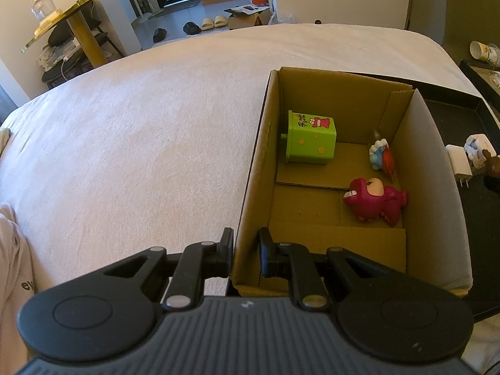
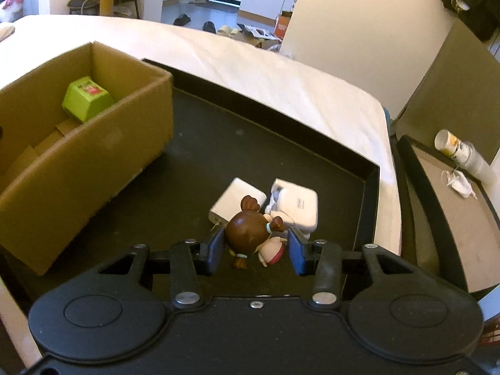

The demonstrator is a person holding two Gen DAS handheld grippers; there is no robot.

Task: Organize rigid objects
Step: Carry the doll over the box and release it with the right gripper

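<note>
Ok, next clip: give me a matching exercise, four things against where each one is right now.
Things:
1. green cube
2. pink dinosaur
3. brown-haired doll
4. white charger

Places:
A. between the right hand-held gripper fingers
B. cardboard box, far left corner
C. black tray, just beyond the doll
D. cardboard box, by its right wall

Pairs: 1-B, 2-D, 3-A, 4-C
</note>
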